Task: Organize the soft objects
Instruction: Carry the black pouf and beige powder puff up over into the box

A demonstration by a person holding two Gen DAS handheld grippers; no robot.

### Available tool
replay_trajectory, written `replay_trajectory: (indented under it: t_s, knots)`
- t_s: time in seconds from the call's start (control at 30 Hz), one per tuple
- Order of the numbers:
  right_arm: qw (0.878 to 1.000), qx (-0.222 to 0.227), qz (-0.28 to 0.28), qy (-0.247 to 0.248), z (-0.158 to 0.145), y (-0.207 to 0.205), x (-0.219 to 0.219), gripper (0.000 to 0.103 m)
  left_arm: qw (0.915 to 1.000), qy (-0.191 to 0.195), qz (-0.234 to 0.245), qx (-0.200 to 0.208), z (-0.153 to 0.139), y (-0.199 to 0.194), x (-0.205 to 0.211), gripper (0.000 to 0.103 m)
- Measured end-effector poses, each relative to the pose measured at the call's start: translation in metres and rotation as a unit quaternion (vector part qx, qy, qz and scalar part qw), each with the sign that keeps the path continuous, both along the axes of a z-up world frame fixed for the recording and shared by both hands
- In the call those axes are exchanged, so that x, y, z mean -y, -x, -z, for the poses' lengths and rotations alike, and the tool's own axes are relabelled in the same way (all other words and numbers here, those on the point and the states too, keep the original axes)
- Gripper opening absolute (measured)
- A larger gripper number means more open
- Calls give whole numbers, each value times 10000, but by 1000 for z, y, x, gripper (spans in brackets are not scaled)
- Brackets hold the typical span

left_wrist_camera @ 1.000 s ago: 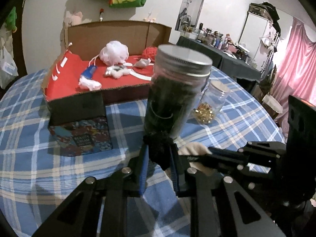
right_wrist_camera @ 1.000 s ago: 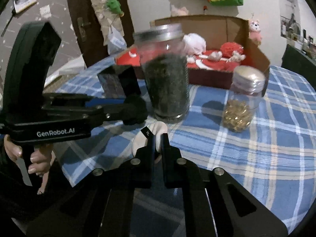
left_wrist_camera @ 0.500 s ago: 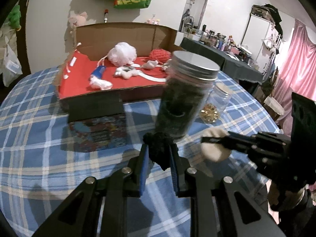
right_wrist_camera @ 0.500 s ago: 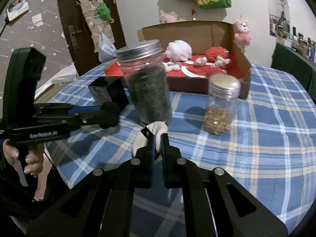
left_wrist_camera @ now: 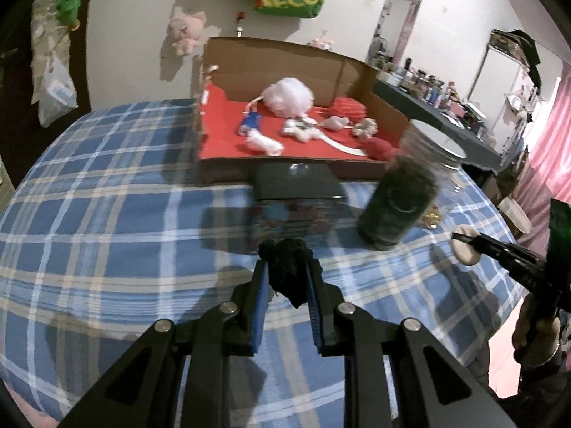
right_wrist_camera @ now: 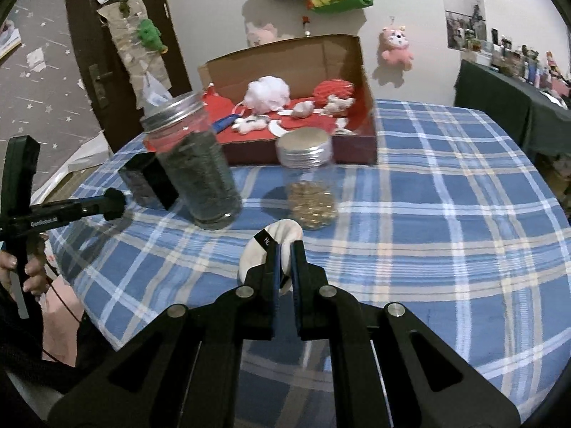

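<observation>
Fingers of the left gripper (left_wrist_camera: 287, 278), nearest the left wrist camera, are clamped on a small black fuzzy tuft of yarn-like material (left_wrist_camera: 287, 267); we judge it light, limp and compressible, so a pinch across its bulk, as here, should hold. Fingers of the right gripper (right_wrist_camera: 283, 267) are pressed together on a flat cream-white round fabric pad (right_wrist_camera: 274, 246), taken at its edge; we judge it thin, floppy and likely to droop beyond the grip. Both soft things hang above the blue plaid tablecloth of the table (left_wrist_camera: 107, 221). Beyond them stand a tall glass jar of dark material with a metal lid (right_wrist_camera: 196, 164), a smaller glass jar of golden pieces (right_wrist_camera: 310, 185) and a dark printed box (left_wrist_camera: 296, 203), all hard and easy to knock; the tall jar looks top-heavy. Farthest lies the open cardboard box with a red lining (left_wrist_camera: 228, 132), already holding a white mesh puff (left_wrist_camera: 289, 96), a red knitted ball (left_wrist_camera: 348, 108) and small plush pieces. Its front wall is low, its back flap upright. Open red floor remains at its left half, and we would approach over the front wall, clear of the jars.
</observation>
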State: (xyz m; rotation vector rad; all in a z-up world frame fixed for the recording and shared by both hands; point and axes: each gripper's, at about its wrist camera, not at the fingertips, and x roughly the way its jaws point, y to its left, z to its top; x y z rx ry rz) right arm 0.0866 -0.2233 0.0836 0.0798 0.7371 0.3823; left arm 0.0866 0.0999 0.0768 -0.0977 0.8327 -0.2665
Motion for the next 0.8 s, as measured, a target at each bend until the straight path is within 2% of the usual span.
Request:
replay_trajectory:
  t_s: [0.23, 0.4, 0.63, 0.8]
  knots:
    - [9997, -93, 205, 37, 4, -5, 16, 6, 9992, -254, -269, -129, 8, -15, -28, 22]
    - [9990, -191, 401, -21, 6, -11, 31, 6, 9989, -359, -274, -127, 10, -26, -40, 22]
    - [9975, -202, 670, 24, 2, -31, 54, 6, 9987, -496, 131, 10, 9, -47, -45, 22]
    - [9980, -45, 589, 219, -7, -50, 62, 6, 9978, -524, 410, 41, 10, -65, -48, 22]
